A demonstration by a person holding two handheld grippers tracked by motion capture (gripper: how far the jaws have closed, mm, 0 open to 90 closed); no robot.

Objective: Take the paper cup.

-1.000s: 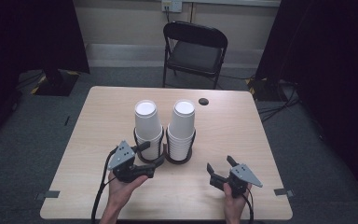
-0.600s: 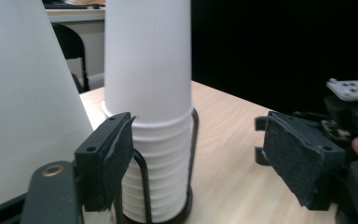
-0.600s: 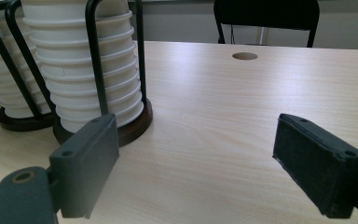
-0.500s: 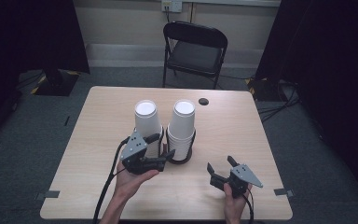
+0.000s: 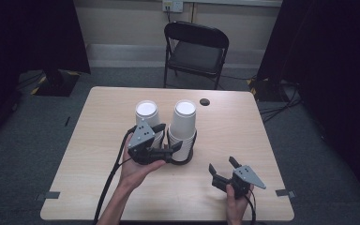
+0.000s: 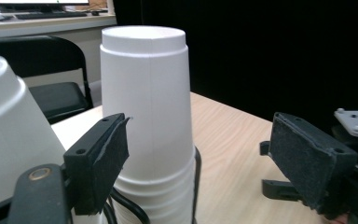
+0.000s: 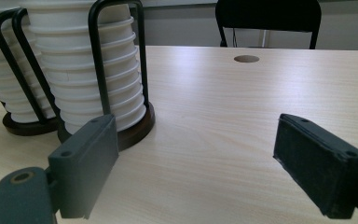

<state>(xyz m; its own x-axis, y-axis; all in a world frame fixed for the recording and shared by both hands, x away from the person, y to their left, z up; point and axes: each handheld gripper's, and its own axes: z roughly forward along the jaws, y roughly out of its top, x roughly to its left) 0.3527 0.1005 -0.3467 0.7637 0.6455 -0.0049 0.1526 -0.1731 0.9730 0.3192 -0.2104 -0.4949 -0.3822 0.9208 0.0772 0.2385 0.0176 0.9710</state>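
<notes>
Two grippers low, left at cup stack

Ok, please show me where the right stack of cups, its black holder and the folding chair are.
right stack of cups (image 5: 184,118), high view, side of the top cup.
black holder (image 7: 99,56), right gripper view, upright wire loop.
folding chair (image 5: 196,57), high view, seat.

We're in what looks like a lab or recording studio room. Black curtains hang down both sides, grey carpet covers the floor, and a lone light wooden table with a cable hole sits in the middle. Behind it stands a black folding chair, with a wall socket above and cables trailing across the floor.
</notes>
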